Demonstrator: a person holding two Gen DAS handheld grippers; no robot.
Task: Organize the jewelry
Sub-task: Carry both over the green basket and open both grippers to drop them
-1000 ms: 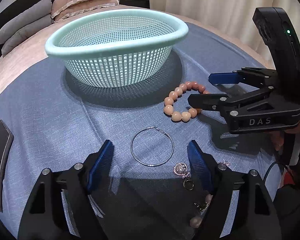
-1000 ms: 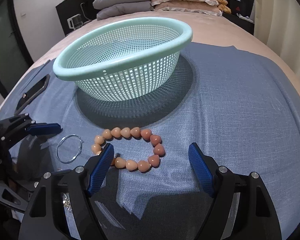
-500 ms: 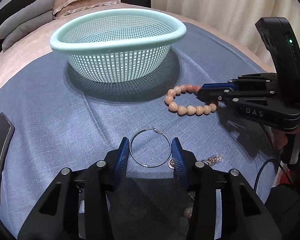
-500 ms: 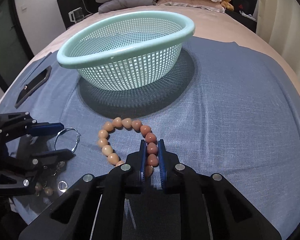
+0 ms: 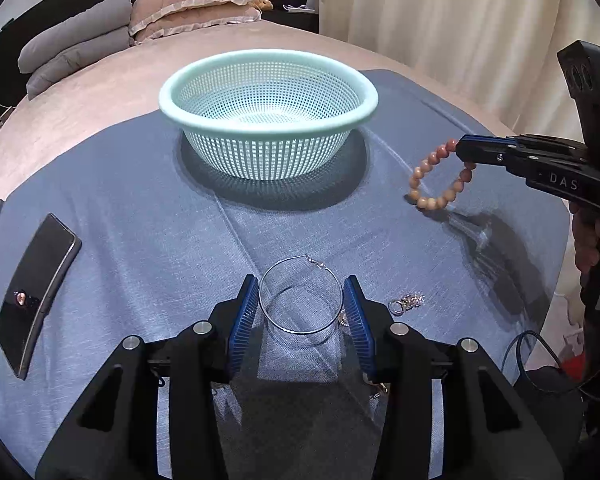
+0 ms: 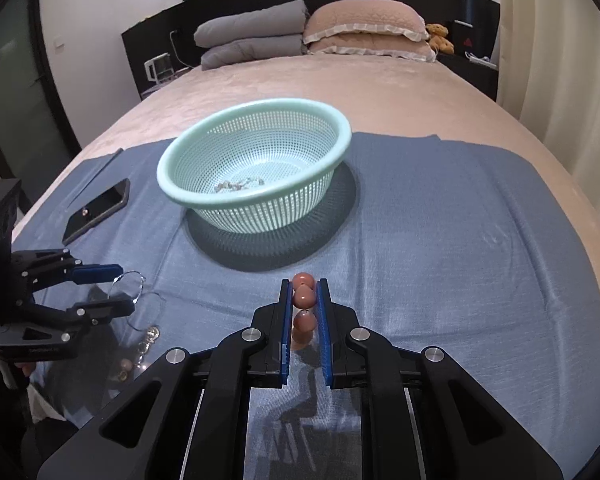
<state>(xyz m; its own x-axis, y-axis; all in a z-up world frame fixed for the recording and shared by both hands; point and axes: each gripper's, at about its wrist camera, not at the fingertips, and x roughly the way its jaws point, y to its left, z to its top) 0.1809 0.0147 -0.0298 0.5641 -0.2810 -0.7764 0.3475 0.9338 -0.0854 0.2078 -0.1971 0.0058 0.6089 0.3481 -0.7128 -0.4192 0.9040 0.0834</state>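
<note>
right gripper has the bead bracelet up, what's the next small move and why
Probably carry the right gripper forward over the green mesh basket and open there. It is shut on the bead bracelet, which hangs clear of the blue cloth, and the basket sits straight ahead.

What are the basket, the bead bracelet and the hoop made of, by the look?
Basket: moulded plastic, matt mint green, with a regular perforated grid and thick rolled rim.
Bead bracelet: smooth, glossy peach-to-reddish beads; polished stone, resin or glass, cannot tell which.
Hoop: thin silver-coloured metal wire, bright glints along it, with a small clasp at the top.
</note>
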